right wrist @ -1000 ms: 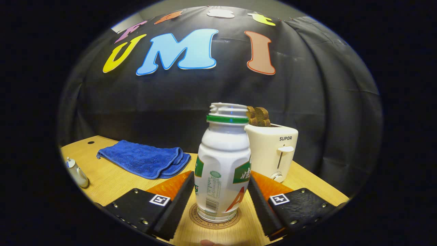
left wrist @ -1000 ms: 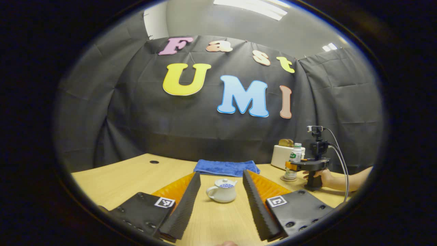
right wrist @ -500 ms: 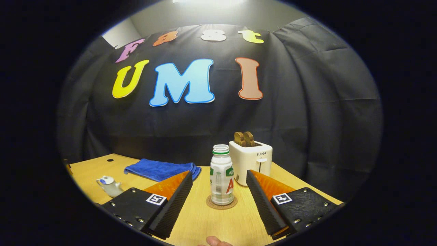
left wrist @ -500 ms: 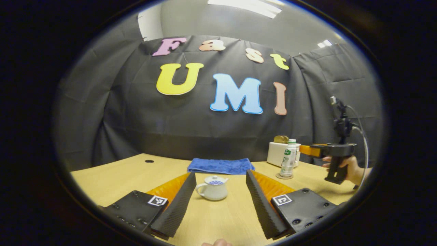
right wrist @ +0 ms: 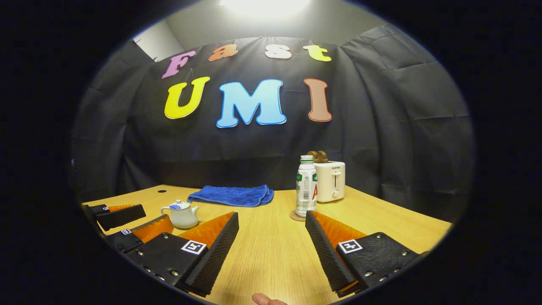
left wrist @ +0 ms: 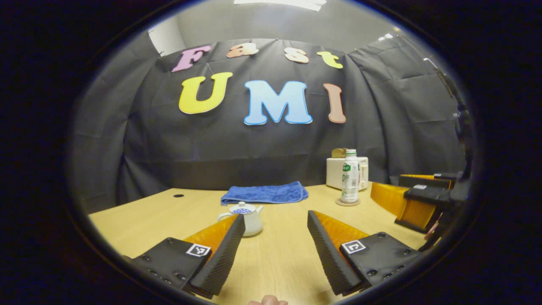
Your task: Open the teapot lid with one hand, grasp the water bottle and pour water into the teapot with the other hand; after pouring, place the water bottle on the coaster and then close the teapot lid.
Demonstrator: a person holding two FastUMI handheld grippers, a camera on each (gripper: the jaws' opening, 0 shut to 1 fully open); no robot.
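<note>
The white teapot [left wrist: 250, 218] with a blue-patterned lid [left wrist: 242, 208] on it stands on the wooden table [left wrist: 279, 254], just beyond my left gripper's left finger. My left gripper [left wrist: 275, 217] is open and holds nothing. The white water bottle [right wrist: 305, 186] with a green label stands upright on the round coaster [right wrist: 295, 217], a little beyond my right gripper [right wrist: 271, 216], which is open and holds nothing. In the left gripper view the bottle [left wrist: 349, 176] is at the far right, with the right gripper [left wrist: 386, 183] near it. In the right gripper view the teapot [right wrist: 182, 214] sits beside the left gripper [right wrist: 157, 214].
A folded blue towel [right wrist: 232, 195] lies at the back of the table [right wrist: 271, 254]. A white toaster [right wrist: 331, 181] with toast in it stands right behind the bottle. A small hole [left wrist: 178, 195] marks the table's far left. A fingertip [right wrist: 262, 300] shows at the bottom edge.
My right gripper has let go of the bottle, left it on the coaster and drawn well back. My left gripper has also backed off and swung, so the teapot now sits by its left finger.
</note>
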